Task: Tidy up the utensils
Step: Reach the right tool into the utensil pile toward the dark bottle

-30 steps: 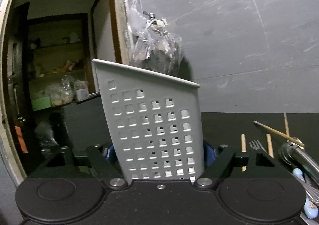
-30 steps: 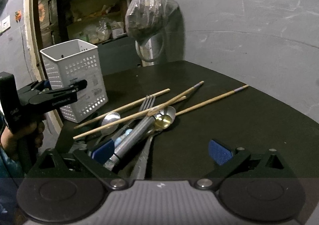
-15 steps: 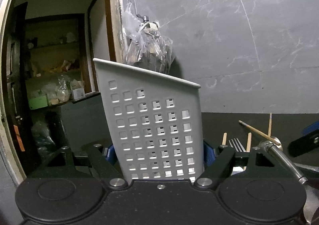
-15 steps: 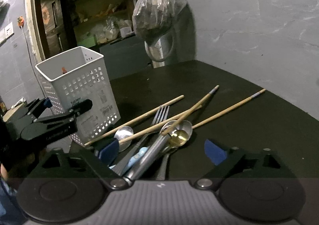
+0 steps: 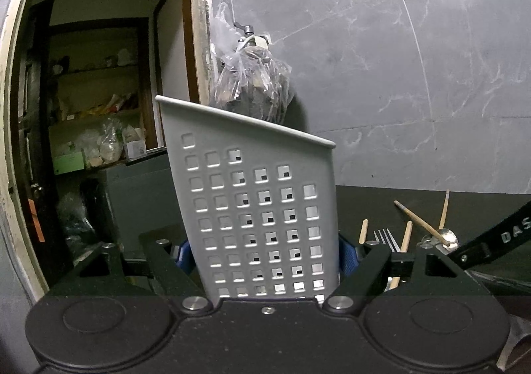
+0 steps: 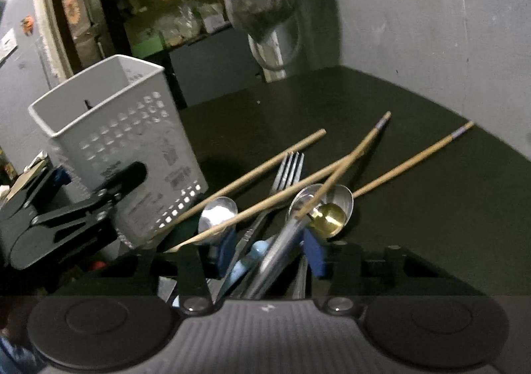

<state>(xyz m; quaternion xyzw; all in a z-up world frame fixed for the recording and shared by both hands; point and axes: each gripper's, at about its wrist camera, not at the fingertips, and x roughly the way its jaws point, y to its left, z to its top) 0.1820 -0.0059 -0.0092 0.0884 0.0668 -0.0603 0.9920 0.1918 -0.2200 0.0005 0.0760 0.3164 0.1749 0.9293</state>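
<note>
Dark surface, grey walls, open doorway to shelves.
My left gripper jaws clamp the white caddy; only the right view shows my right gripper jaws closing around the utensil bundle, chopsticks beside.

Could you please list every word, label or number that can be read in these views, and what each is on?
"DAS": white letters, cut off by the frame edge, on the right gripper, its black arm seen from the left wrist.
Printed labels on the white caddy: too blurred to read.
</note>
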